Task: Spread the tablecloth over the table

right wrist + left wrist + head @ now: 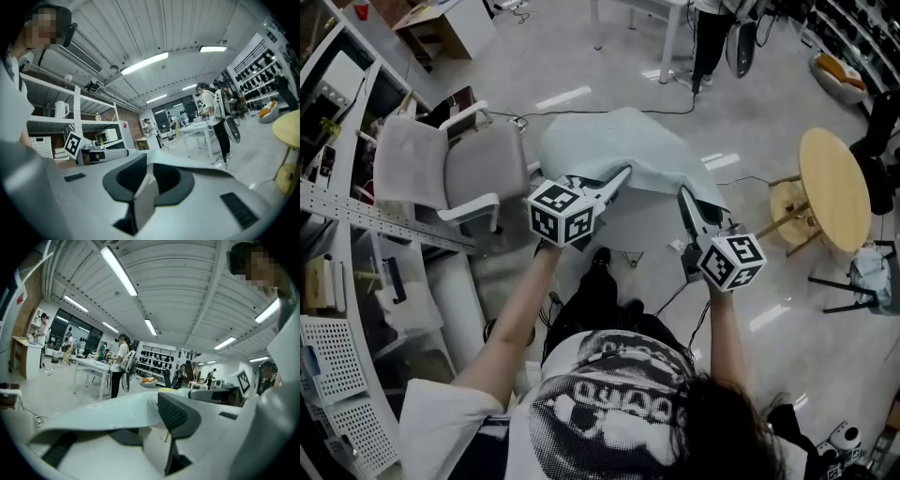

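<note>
Left gripper [621, 176] pinches one near corner of the pale tablecloth [619, 141], which billows over the small table [642, 225]; right gripper [684, 197] clamps the other corner. Spreading appears under way. The next move likely calls for lowering both corners evenly and drawing the cloth flat.

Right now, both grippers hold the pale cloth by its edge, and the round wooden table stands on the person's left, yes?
Not quite. The head view shows the round wooden table on the person's right. The left gripper and right gripper do hold the pale tablecloth by its edge.
</note>
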